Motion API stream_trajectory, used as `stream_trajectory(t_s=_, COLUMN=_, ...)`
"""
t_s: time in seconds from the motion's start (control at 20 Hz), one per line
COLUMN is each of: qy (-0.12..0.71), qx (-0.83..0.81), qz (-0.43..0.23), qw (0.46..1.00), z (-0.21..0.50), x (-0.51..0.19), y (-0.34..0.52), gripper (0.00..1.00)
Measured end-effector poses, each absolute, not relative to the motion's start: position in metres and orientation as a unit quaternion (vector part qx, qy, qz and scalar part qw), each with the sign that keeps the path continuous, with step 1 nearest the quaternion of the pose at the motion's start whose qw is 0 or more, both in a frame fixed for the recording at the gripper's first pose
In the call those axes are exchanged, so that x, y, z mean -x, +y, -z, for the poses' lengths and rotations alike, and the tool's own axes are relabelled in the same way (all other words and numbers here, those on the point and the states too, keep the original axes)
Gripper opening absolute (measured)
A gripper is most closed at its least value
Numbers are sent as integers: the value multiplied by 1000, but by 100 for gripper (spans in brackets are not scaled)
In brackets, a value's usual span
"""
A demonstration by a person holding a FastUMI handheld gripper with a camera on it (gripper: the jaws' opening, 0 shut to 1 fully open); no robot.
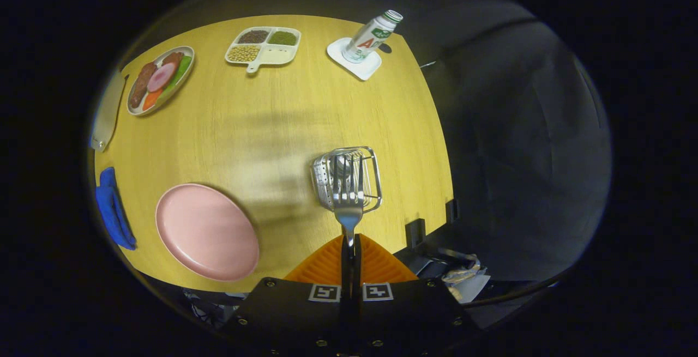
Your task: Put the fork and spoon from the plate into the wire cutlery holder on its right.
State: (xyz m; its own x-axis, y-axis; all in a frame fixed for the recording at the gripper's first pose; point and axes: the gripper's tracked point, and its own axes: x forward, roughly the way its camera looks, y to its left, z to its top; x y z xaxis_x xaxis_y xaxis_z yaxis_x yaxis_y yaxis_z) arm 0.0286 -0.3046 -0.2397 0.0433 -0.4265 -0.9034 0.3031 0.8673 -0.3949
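Observation:
My gripper [350, 245] is shut on the handle of a metal fork [348, 204], whose tines point forward over the wire cutlery holder [366, 180]. The holder stands on the yellow table just ahead of my fingers. A spoon [340, 166] rests inside the holder, its bowl showing through the wires. The pink plate [206, 231] lies to the left of the holder, bare.
At the table's far side stand a divided tray of beans [264, 45], a plate of play food [160, 78] and a bottle [372, 35] on a white coaster. A blue cloth [113, 207] lies left of the pink plate. The table's right edge [448, 177] runs close beside the holder.

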Motion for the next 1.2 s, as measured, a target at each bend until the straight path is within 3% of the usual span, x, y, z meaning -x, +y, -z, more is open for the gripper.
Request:
stream_trajectory(t_s=0.65, qy=716, qx=20, qz=207, qw=667, z=293, x=-25, y=-344, gripper=1)
stream_trajectory(t_s=1.2, qy=721, qx=10, qz=190, qw=666, z=292, x=-35, y=-349, gripper=5)
